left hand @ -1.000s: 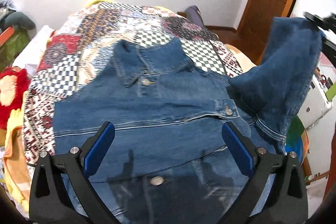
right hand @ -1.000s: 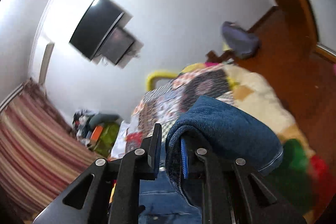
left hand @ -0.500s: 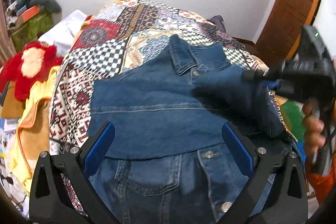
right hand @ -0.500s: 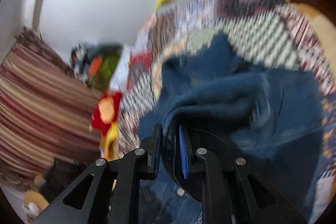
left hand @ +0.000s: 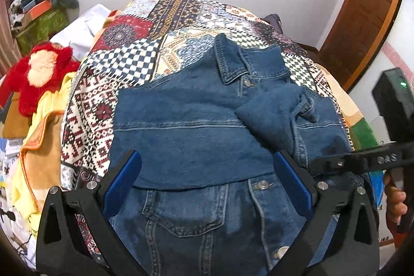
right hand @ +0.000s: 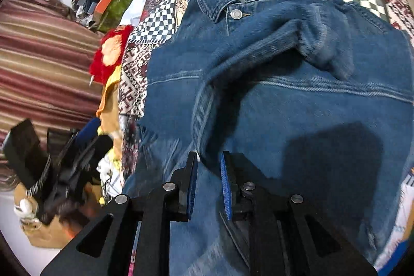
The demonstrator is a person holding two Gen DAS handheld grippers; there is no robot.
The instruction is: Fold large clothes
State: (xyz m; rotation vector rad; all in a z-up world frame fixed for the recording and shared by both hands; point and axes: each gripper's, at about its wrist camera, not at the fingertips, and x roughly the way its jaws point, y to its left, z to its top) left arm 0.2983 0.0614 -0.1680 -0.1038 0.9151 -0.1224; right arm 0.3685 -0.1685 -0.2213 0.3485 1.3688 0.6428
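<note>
Jacket: I see the denim jacket point(left hand: 196, 136) lying front-up on the bed, collar point(left hand: 233, 64) toward 12 o'clock and hem toward me, filling the centre of my left wrist view.
Left-side fold: one panel is laid across the chest, its straight lower edge running just above the breast pocket point(left hand: 186, 211).
Sleeve: the sleeve point(left hand: 274, 115) lies across the chest at about 2 o'clock from centre, its cuff bunched just below the collar; in my right wrist view it runs from the collar button point(right hand: 236, 14) down toward my fingers.
Left gripper: my left gripper point(left hand: 207, 185) hovers over the lower front with its blue pads wide apart and nothing between them.
Right gripper: my right gripper point(right hand: 208, 185) has its pads close together with a narrow gap; denim sits right at the tips, but I cannot tell whether any cloth is pinched. In the left wrist view it reaches in from 3 o'clock.
Bed: the patchwork bedspread point(left hand: 145, 58) shows around the jacket at 10 to 1 o'clock.
Surroundings: a red plush toy point(left hand: 38, 71) sits at 9 o'clock, a wooden door point(left hand: 362, 17) at 2 o'clock.
</note>
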